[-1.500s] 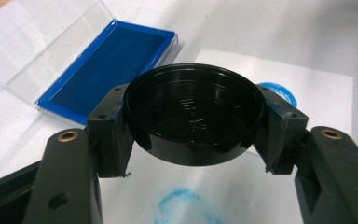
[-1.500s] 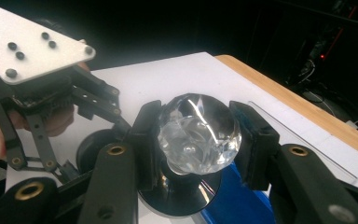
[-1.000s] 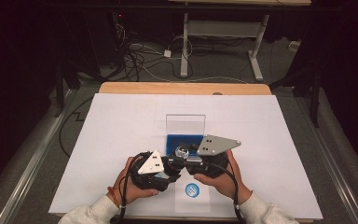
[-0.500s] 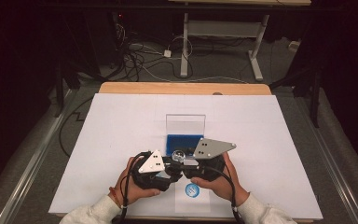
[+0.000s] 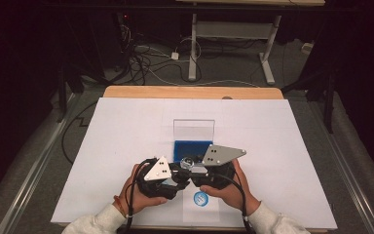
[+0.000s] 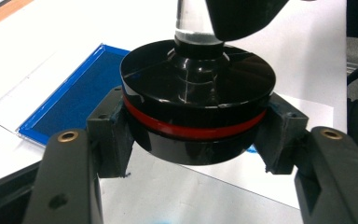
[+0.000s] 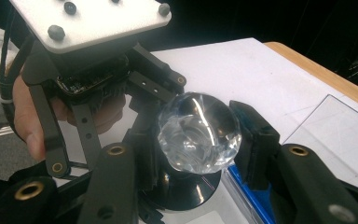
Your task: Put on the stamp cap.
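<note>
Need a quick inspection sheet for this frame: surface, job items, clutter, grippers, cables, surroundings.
Surface: white sheet covers the table; a wooden edge shows at the far side.
Job's things: black disc base with red band carries a clear faceted knob on top; blue-lined tray with an upright clear lid stands just beyond it.
Clutter: round blue sticker on the sheet near the hands; nothing else seen.
Grippers: left gripper is shut on the disc base's rim; right gripper is shut on the knob.
Cables: a black cable trails from the right gripper; loose cables lie on the floor beyond the table.
Surroundings: dark room, white-legged desk frame behind.
</note>
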`<state>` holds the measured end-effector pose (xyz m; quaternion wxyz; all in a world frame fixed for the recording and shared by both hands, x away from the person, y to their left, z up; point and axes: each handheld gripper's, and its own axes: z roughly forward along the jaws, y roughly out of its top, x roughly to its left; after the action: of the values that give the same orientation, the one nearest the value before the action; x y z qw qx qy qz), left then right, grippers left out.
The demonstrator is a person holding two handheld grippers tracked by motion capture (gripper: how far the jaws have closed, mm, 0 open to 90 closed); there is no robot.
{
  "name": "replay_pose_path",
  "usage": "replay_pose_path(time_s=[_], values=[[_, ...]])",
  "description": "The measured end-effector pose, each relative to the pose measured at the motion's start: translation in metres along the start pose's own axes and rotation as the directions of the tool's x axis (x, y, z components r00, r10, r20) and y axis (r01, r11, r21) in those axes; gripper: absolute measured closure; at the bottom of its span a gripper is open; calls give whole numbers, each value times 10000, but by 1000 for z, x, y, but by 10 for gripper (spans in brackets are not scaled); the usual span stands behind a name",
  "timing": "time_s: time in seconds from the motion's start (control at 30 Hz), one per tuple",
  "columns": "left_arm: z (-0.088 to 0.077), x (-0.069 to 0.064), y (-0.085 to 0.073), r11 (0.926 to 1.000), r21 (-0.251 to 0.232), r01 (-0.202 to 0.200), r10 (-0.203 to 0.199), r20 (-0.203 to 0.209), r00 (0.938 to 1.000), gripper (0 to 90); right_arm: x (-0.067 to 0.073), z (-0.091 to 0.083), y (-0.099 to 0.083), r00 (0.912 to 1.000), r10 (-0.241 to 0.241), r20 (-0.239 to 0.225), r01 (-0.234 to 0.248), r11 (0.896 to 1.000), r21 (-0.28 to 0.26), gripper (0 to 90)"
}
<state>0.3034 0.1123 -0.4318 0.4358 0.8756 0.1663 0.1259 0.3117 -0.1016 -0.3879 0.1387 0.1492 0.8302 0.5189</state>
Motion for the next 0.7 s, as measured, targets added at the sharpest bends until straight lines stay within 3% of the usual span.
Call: replay_pose_path(time_s=[0.2,0.47,0.7], values=[[0,-2,1,9999,128,-53,54,-122,9999,365,1,1,-2,10000,-59,2,59,10000,7,574],[-2,-6,2,9990,175,-404,410,-411,9983,365,-1,1,-3,9998,100,-155,-101,9999,-74,575],[-3,-6,2,9978,318,-579,601,-716,9956,364,-3,1,-6,9985,544,-75,-544,9985,69,576]])
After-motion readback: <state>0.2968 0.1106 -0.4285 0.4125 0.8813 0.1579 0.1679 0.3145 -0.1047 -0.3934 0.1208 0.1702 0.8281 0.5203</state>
